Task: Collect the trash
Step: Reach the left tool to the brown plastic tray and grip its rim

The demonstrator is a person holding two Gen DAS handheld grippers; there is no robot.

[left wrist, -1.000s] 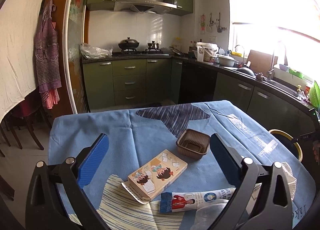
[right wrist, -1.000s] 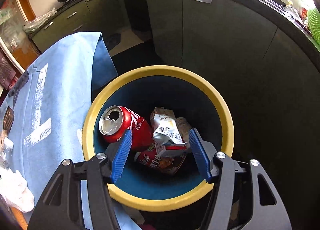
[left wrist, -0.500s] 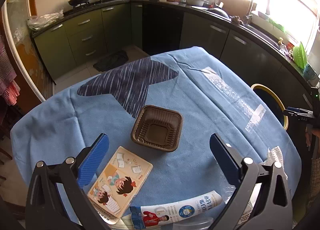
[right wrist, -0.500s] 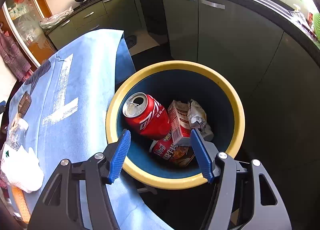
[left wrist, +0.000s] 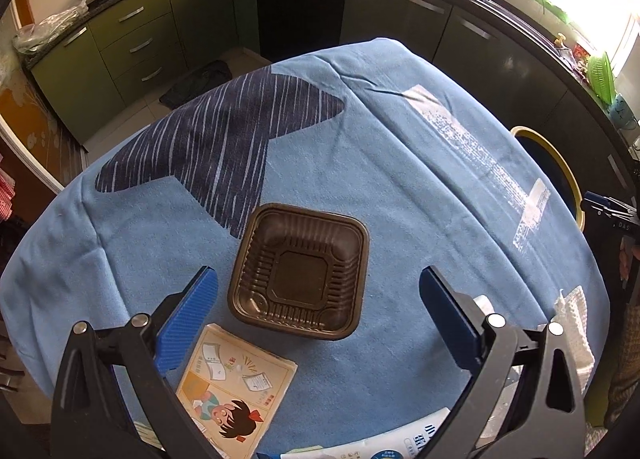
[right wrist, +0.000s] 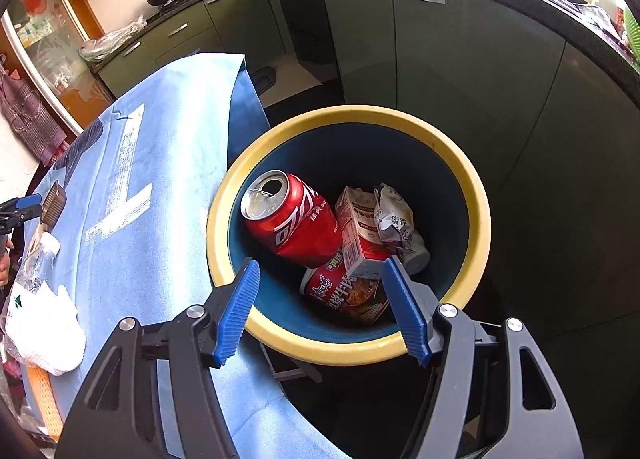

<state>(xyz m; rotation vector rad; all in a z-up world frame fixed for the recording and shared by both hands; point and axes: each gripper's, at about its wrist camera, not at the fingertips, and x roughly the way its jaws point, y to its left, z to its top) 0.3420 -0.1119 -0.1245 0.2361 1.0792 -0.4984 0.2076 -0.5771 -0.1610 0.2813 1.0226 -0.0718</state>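
While the blue tablecloth [left wrist: 360, 107] lay spread over the table with the yellow-rimmed bin [right wrist: 472, 195] just beside its edge, already holding a red can [right wrist: 296, 223], a carton [right wrist: 356, 235] and wrappers, the brown plastic tray [left wrist: 300, 271] sat empty and upright near the cloth's middle, just beyond an illustrated booklet [left wrist: 236, 391]. The left gripper [left wrist: 316, 307] hung over the tray with its jaws spread wider than it, touching nothing, so a good pickup probably meant lowering squarely until the pads straddled two opposite walls and closing gently, since the thin plastic looked easy to crush. The right gripper [right wrist: 324, 299] waited over the bin, jaws apart and empty.
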